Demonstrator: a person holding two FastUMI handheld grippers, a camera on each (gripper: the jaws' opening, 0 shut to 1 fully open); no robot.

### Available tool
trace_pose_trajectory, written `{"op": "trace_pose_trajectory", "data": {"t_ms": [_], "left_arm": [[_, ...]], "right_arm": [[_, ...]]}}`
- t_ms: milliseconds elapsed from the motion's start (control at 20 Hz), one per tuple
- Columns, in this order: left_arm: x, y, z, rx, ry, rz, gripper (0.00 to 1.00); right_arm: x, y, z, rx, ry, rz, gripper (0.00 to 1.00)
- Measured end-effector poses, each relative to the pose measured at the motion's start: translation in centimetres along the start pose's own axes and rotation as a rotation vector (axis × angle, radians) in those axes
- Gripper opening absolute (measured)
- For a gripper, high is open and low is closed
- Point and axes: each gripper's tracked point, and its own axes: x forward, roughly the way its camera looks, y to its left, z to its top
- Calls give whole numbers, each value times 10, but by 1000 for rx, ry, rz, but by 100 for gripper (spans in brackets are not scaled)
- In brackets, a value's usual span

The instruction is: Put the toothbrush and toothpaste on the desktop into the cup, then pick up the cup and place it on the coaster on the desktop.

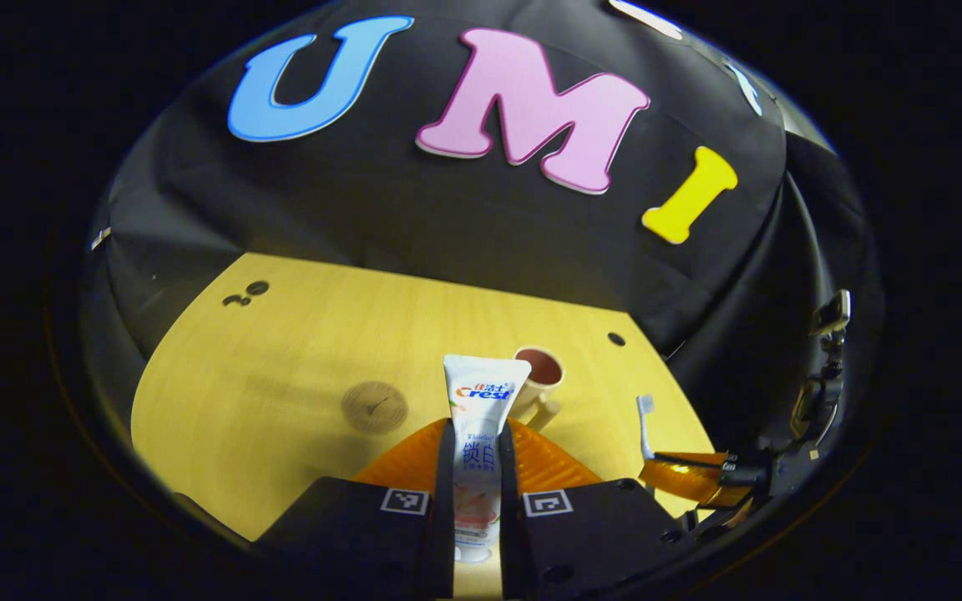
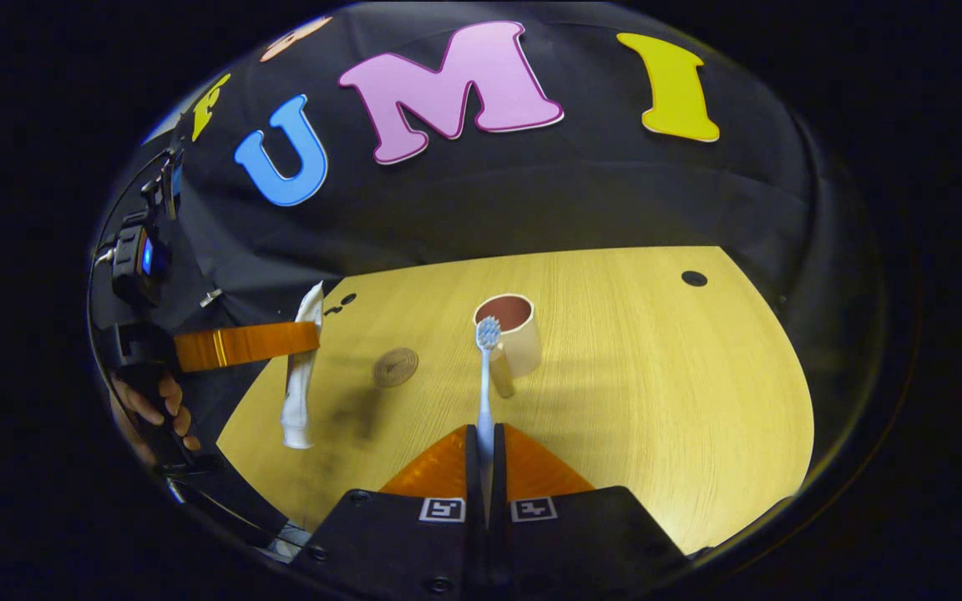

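My left gripper (image 1: 476, 442) is shut on a white toothpaste tube (image 1: 481, 417), held upright above the table with its flat end up. Just behind it stands the cream cup (image 1: 541, 377) with a dark inside and a handle. My right gripper (image 2: 485, 451) is shut on a toothbrush (image 2: 486, 376), whose bristle head points up in front of the cup (image 2: 514, 334). The round brown coaster (image 1: 374, 406) lies left of the cup, coaster (image 2: 396, 366). In the right gripper view the left gripper (image 2: 297, 344) holds the tube (image 2: 301, 376) at the left. The toothbrush (image 1: 645, 426) and right gripper (image 1: 690, 477) appear at the right of the left gripper view.
The wooden table (image 2: 656, 376) has small dark holes near its far corners (image 2: 694, 278) (image 1: 247, 294). Black cloth walls close in behind and at the sides. A hand (image 2: 155, 409) holds the left gripper's handle at the table's left edge.
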Motion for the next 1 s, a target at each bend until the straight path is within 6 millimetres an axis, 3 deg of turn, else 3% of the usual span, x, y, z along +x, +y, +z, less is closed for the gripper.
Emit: {"op": "trace_pose_trajectory", "data": {"t_ms": [250,350,500,650,800,1000], "left_arm": [[33,-44,52,59,-77,-60,27],[50,-61,67,76,-102,-91,22],[77,-76,79,92,-126,-125,27],[106,-84,91,102,-151,-143,31],[134,-86,97,132,-176,-157,26],[170,-78,102,122,-233,-155,27]], "right_arm": [[6,-31,19,11,-11,-24,5],[13,-42,25,28,-11,-30,5],[19,-58,29,43,-11,-33,5],[29,-72,29,52,-1,-44,5],[40,-86,21,63,29,-58,5],[54,-97,17,69,57,-63,5]]}}
